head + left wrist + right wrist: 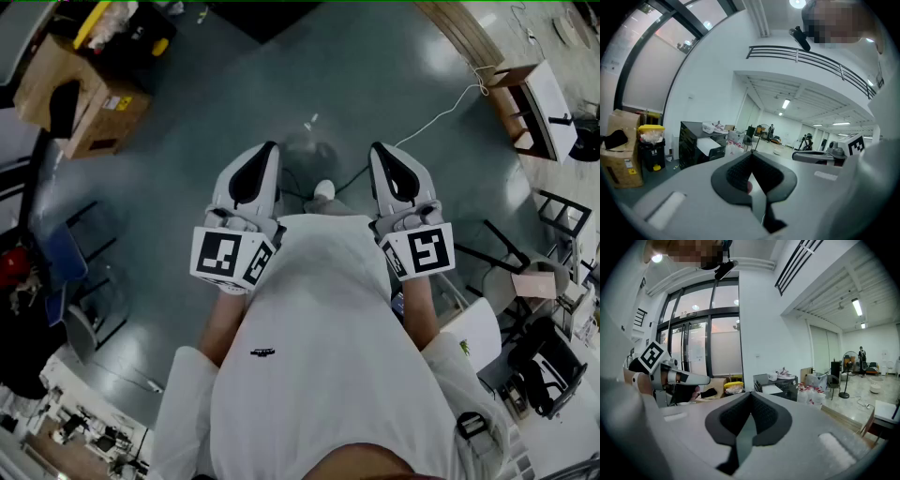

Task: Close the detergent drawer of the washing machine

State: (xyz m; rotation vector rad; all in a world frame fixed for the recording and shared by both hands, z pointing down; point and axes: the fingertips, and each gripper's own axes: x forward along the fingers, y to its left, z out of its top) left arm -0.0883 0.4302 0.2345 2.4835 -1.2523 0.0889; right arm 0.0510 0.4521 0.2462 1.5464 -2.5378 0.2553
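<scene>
White shirt sits behind left gripper and right gripper, jaws together.

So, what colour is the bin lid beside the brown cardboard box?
Yellow bin lid, clearest in the left gripper view.

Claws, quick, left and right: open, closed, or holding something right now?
Left claw: closed, holding nothing.
Right claw: closed, holding nothing.

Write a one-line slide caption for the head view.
Person in white shirt holds left gripper and right gripper, both shut and empty, before the torso, above grey floor.
</scene>
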